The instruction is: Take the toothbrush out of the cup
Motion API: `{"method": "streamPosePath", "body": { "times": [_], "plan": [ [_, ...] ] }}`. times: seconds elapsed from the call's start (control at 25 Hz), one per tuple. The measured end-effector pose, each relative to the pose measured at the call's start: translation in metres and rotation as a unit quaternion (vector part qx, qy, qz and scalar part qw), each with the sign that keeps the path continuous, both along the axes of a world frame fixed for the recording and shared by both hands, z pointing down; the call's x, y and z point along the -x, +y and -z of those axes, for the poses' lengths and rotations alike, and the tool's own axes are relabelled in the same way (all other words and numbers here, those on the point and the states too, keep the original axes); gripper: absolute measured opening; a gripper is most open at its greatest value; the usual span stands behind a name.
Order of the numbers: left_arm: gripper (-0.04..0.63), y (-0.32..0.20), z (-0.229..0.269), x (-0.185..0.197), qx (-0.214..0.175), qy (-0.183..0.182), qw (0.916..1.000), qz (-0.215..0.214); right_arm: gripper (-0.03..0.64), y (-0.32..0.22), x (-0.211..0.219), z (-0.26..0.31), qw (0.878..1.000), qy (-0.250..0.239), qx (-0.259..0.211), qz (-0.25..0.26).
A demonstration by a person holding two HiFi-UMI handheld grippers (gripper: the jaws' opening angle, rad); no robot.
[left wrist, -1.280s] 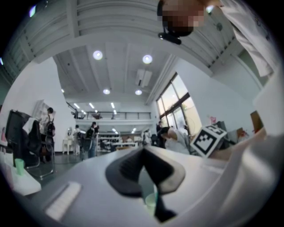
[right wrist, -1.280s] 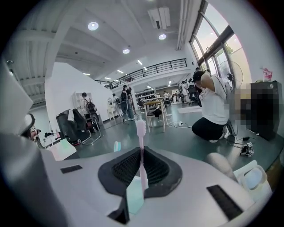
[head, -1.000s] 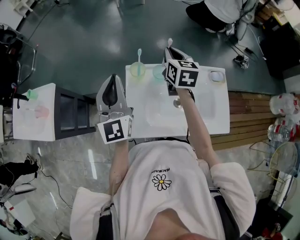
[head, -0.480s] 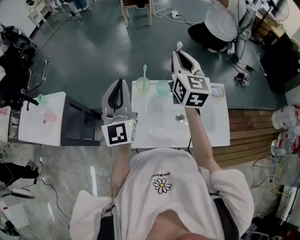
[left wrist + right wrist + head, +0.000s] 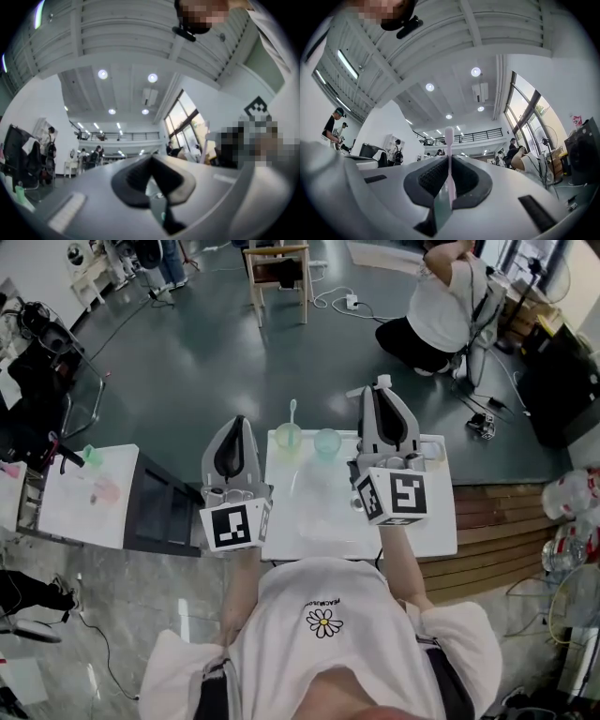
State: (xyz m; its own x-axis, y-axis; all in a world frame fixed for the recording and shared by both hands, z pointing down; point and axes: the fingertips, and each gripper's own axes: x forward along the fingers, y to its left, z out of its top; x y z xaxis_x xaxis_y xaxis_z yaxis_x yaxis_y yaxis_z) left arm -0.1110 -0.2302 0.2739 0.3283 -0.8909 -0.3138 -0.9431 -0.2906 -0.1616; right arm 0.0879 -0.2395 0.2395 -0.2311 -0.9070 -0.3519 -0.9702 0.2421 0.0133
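- Two tongs up, one doing the work. My right gripper (image 5: 450, 172) is clamped on the pink toothbrush (image 5: 449, 140). The handle is pinched between the pads and the head stands up past the tips, roughly in line with the jaws.
- My left gripper (image 5: 151, 163) has its jaws pressed together with nothing between them. It is idle, held up just off the left edge of the white table (image 5: 319, 521).
- From the head view, the right gripper is raised over the far right part of the table, with the brush head poking out beyond its tip. It is clear of both cups: the teal cup (image 5: 326, 442) sits to its left and the yellow-green cup (image 5: 287, 438) further left again.
- The teal cup looks empty from above, as far as I can make out. I cannot tell which cup this brush belongs to.
- A second brush (image 5: 292, 412), pale, stands in the yellow-green cup, close to upright.
- Progress — I judge the lift-out done: the held brush touches no rim and the grip looks square on the handle.
- What is left, if anything, is laying the brush down on bare table. The second brush counts only if the task covers it.
- One thing to watch — the handle is thin, so it could pivot in the pads if I swing fast.
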Motion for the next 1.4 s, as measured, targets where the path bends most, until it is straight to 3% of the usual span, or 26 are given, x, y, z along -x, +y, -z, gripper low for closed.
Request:
{"method": "streamPosePath", "body": {
  "times": [0.2,0.52,1.16,1.4],
  "plan": [
    [0.005,0.006,0.009,-0.005,-0.014,0.006,0.9999,-0.007,0.020,0.025,-0.005,-0.002,1.000,-0.002,-0.021,-0.001],
    [0.005,0.015,0.007,-0.011,-0.020,0.011,0.9996,-0.015,0.020,0.044,-0.010,-0.020,1.000,0.007,-0.015,-0.013],
    [0.005,0.012,-0.006,-0.014,-0.012,0.016,0.9993,-0.033,0.020,0.041,-0.011,-0.026,1.000,0.003,-0.005,-0.021],
    [0.010,0.012,0.020,-0.015,-0.051,0.016,0.9974,-0.048,0.020,0.041,-0.011,-0.032,1.000,0.002,0.010,-0.014]
  ]
}}
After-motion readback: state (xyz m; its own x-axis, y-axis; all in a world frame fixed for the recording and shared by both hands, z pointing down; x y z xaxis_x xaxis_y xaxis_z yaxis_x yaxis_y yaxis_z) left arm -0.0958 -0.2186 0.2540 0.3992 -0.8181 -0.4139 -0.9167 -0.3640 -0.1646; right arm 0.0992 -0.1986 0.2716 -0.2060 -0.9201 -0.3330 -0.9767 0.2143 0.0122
